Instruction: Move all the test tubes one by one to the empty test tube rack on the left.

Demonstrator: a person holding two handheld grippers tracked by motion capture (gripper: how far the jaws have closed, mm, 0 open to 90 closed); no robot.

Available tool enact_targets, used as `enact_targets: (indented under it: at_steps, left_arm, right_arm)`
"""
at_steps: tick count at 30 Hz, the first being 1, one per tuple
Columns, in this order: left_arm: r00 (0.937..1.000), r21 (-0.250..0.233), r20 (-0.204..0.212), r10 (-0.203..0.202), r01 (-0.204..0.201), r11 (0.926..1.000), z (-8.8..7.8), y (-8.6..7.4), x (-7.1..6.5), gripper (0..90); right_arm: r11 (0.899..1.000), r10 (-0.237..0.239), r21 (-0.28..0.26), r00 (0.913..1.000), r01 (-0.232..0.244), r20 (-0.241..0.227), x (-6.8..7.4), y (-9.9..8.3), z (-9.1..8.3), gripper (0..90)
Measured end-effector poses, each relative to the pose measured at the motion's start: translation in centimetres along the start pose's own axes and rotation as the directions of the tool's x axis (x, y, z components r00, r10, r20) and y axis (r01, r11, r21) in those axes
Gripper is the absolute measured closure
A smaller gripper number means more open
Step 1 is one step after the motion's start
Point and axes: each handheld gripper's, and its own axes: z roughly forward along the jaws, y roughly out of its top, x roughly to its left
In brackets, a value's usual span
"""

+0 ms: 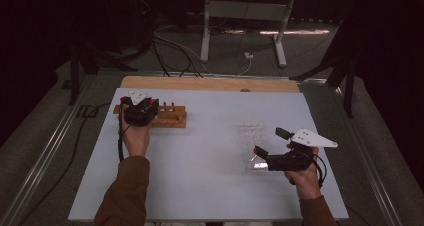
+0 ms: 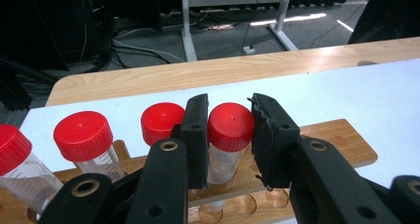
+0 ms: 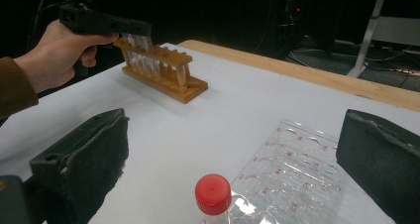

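Red-capped tube (image 2: 230, 135) between left fingers (image 2: 194, 130), seemingly gripped, in rack (image 2: 341, 144)

Clear tube with red screw cap (image 2: 231, 126), upright in a hole of the wooden rack (image 2: 341, 140) at table's far left; cap clamped between two black pads. Second red-capped tube (image 3: 213, 194) upright on clear well tray (image 3: 297, 174)

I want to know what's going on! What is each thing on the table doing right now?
Left tongs: shut on a red-capped tube standing in the wooden rack.
Other rack tubes: capped, in the rack.
Right tongs: open.
Lone tube: capped, upright in the clear tray, untouched.
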Motion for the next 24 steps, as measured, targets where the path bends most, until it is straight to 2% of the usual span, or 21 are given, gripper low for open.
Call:
enact_targets:
  at_steps: [3, 8, 14, 17, 21, 24]
  left_arm:
    - [1.0000, 0.001, 0.001, -0.006, 0.006, 1.0000, 0.0, 0.0, -0.1, 64.0]
    - [0.9995, -0.025, 0.027, -0.018, 0.018, 0.9995, -0.5, 0.1, -0.1, 51.1]
    - [0.9993, -0.068, 0.035, -0.012, 0.014, 0.9976, -1.3, 0.5, -0.2, 32.7]
    - [0.9983, -0.084, 0.051, -0.028, 0.032, 0.9960, -1.8, 0.6, -0.1, 21.8]
    - [0.9959, -0.078, 0.081, -0.042, 0.048, 0.9958, -2.5, 0.7, -0.2, 12.2]
    - [0.9941, -0.065, 0.105, -0.027, 0.034, 0.9973, -3.0, 0.7, -0.4, 5.8]
  right_arm:
    - [1.000, 0.000, -0.001, 1.0000, 0.000, 0.000, 0.0, 0.0, 0.0, 0.0]
    - [1.000, 0.000, -0.005, 1.0000, 0.000, 0.002, -0.1, 0.0, -0.1, 0.0]
    - [1.000, 0.002, -0.004, 1.0000, -0.002, 0.005, -0.2, -0.1, -0.1, 0.0]
    - [1.000, 0.005, -0.004, 1.0000, -0.005, 0.008, -0.3, -0.2, 0.0, 0.0]
    - [1.000, 0.005, -0.004, 0.9999, -0.005, 0.011, -0.4, -0.4, 0.1, 0.0]
    - [1.000, 0.007, 0.000, 0.9999, -0.007, 0.013, -0.5, -0.6, 0.1, 0.0]
